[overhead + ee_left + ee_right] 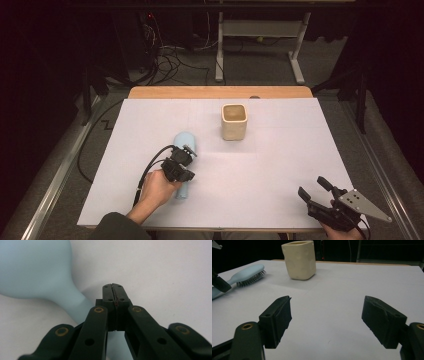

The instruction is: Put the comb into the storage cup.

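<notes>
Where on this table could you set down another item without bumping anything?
The wide patch between the cup and the right gripper is bare, as is the far left corner. It is crowded around the hairbrush under the left gripper.

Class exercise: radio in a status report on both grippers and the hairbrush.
Left gripper shut, empty, over hairbrush handle. Right gripper open, idle. Cup stands apart, path clear.

You're wearing a dark olive sleeve (pixel 116 225) and working two black grippers.
The left gripper (pixel 115 293) is trailing a black cable (pixel 150 167) and showing brass rivets; the right gripper (pixel 325 322) is carrying a grey three-cornered plate (pixel 364 204).
</notes>
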